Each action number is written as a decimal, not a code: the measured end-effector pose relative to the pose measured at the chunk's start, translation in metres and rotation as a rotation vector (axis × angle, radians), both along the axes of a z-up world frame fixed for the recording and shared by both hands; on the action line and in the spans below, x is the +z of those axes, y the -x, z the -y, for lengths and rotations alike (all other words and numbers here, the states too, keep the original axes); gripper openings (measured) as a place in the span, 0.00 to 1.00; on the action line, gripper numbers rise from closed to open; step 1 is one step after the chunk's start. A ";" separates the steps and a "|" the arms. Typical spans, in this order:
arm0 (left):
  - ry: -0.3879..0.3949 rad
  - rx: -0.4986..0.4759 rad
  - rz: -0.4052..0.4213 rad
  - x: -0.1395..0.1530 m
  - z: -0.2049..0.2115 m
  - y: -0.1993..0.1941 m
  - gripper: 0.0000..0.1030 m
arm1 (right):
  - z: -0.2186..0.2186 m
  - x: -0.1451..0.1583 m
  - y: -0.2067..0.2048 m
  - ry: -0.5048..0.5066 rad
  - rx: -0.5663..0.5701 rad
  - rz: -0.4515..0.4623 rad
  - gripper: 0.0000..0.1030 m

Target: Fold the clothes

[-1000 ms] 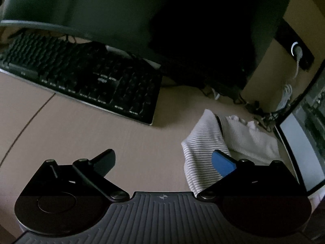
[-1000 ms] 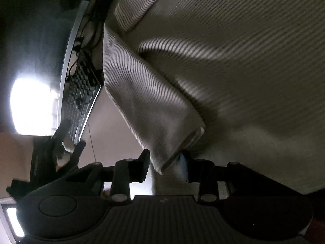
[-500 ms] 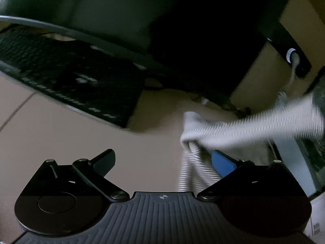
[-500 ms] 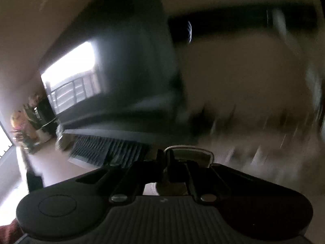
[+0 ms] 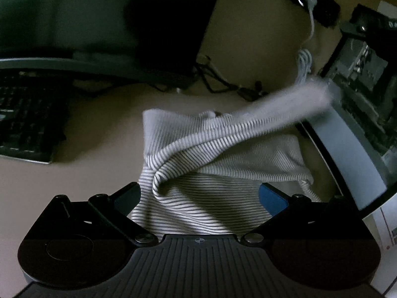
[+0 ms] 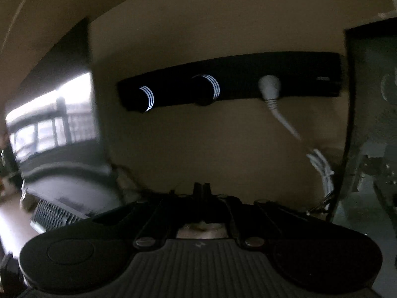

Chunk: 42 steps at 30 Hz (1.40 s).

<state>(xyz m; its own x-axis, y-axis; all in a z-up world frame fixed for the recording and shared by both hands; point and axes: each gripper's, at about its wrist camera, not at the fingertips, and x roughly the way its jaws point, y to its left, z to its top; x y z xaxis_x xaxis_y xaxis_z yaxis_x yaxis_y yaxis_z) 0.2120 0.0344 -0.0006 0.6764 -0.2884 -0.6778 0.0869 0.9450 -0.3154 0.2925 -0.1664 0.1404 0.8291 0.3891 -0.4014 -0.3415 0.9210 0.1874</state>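
Note:
A white, thin-striped ribbed garment (image 5: 223, 164) lies bunched on the beige desk (image 5: 74, 188). My left gripper (image 5: 199, 193) is open and low over its near part, with the fabric spread between the two fingers. One long fold of the garment (image 5: 273, 114) rises taut and blurred toward the upper right, out past a screen edge. In the right wrist view my right gripper (image 6: 202, 189) is shut, lifted and facing the wall. A pale bit of cloth (image 6: 201, 232) shows behind its closed fingers.
A black keyboard (image 5: 24, 121) and a dark monitor (image 5: 74, 24) fill the left. A second screen (image 5: 347, 154) stands close on the right. A black power strip (image 6: 223, 87) with a white plug (image 6: 269, 87) hangs on the wall, above tangled cables (image 5: 223, 84).
My right gripper shut on the garment's folded edge and swung up to face the wall, pulling a fold up and right. My left gripper moved forward over the garment, still open.

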 end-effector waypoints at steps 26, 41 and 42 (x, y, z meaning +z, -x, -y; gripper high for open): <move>-0.051 0.008 -0.053 -0.005 0.004 -0.018 1.00 | 0.042 -0.164 -0.021 -0.018 -0.182 -0.328 0.12; -0.035 -0.082 -0.003 -0.003 0.046 -0.065 1.00 | 0.060 -0.186 0.009 -0.091 -0.282 -0.414 0.24; -0.031 -0.078 -0.018 -0.009 0.048 -0.072 1.00 | 0.058 -0.181 0.012 -0.086 -0.276 -0.387 0.29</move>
<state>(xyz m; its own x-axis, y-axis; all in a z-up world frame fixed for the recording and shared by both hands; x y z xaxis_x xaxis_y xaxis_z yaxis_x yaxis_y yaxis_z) 0.2842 -0.0139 -0.0095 0.6401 -0.3190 -0.6989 0.1556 0.9447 -0.2886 0.2806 -0.2247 -0.0404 0.7021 0.2204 -0.6771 0.0236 0.9432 0.3315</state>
